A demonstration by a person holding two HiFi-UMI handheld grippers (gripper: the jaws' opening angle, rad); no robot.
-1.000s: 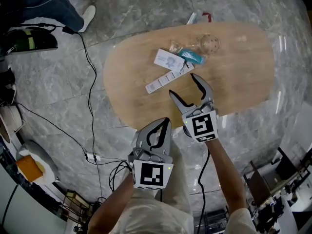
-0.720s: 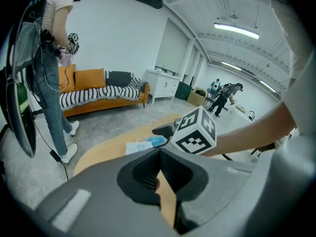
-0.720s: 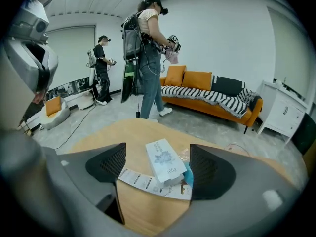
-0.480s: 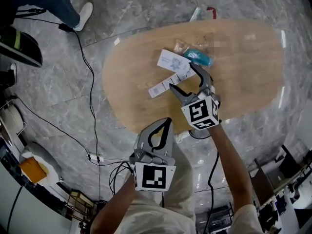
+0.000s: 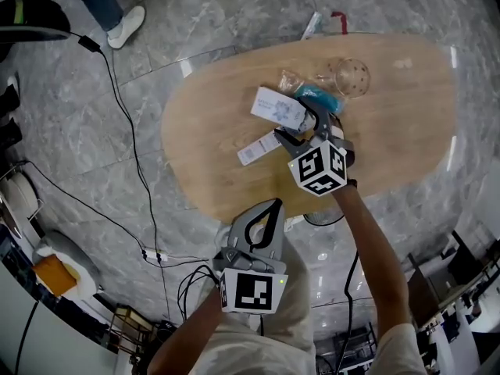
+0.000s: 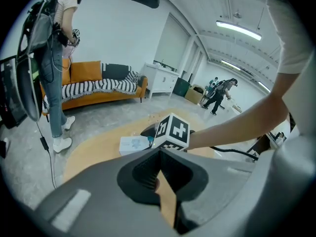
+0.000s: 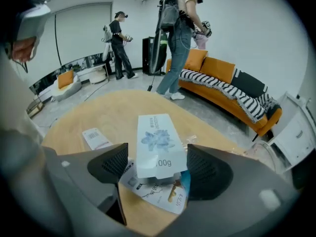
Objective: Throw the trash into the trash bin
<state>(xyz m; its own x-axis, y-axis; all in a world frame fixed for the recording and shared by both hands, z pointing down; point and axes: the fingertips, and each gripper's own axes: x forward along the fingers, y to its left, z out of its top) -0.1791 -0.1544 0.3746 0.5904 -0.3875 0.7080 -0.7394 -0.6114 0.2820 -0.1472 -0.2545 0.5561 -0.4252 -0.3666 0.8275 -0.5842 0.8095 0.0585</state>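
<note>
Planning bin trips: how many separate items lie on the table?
5. A white flower-print box mid-table; barcoded strip at its left; teal packet at its right; clear wrapper just beyond the box; clear cup farther right. More may be hidden underneath.

The room is bright. Long ceiling lights [image 6: 239, 29] shine down from above. The shiny floor [image 5: 195, 22] has pale glare spots, and the tabletop [image 5: 406, 131] has white streaks at its right edge. Every picture bends round at the edges, with dark corners. The left tool [image 6: 159, 157] looks soft up close.
</note>
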